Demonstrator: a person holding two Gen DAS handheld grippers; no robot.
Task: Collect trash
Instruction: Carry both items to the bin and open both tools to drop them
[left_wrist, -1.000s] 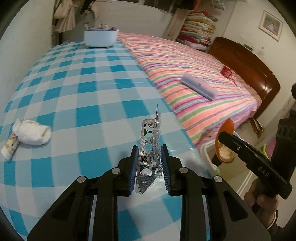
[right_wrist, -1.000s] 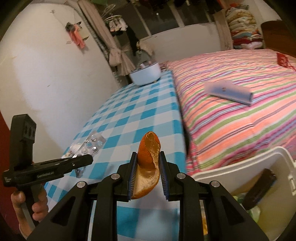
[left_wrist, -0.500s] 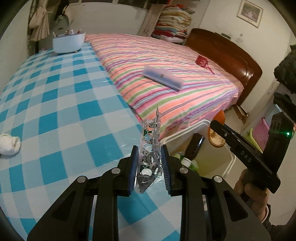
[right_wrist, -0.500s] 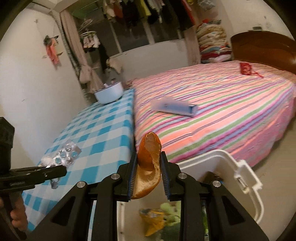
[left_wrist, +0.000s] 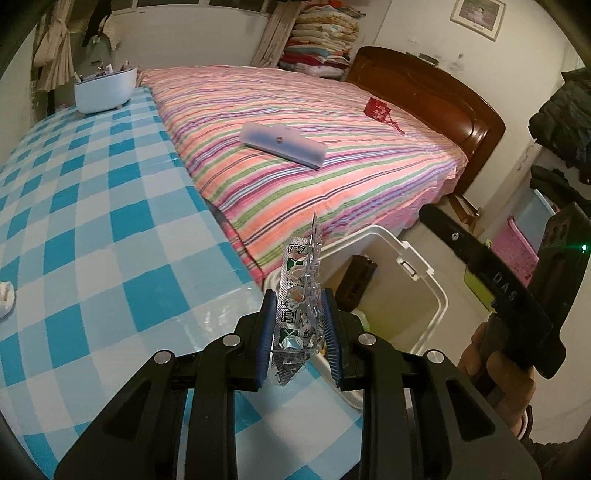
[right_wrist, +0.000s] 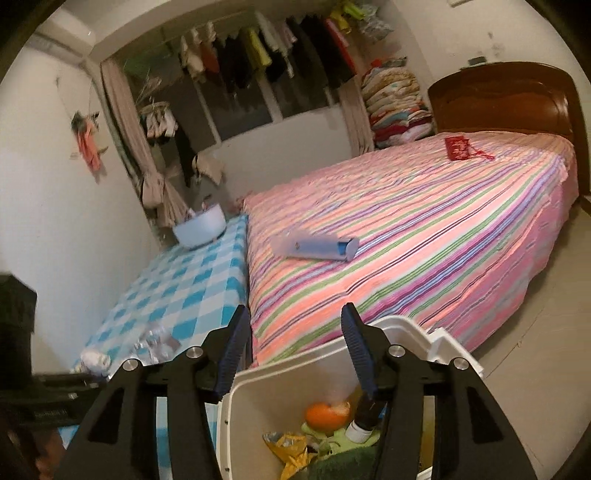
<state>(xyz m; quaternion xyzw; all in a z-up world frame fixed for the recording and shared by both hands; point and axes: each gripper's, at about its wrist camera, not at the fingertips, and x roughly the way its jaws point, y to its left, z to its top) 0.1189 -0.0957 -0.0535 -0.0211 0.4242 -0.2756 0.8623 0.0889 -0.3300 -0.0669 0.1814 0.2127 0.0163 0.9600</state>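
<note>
white walls; striped bed (right_wrist: 424, 229) with wooden headboard (left_wrist: 436, 92); perhaps a window (right_wrist: 258, 107) behind hanging clothes (right_wrist: 266, 59)

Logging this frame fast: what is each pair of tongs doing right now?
Left tongs: closed on the blister pack.
Right tongs: open, empty, above the bin.

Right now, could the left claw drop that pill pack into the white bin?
Probably yes. The left claw holds the pill pack near the table edge, and the white bin sits open just beyond it, with nothing in between. A short move forward should do.
</note>
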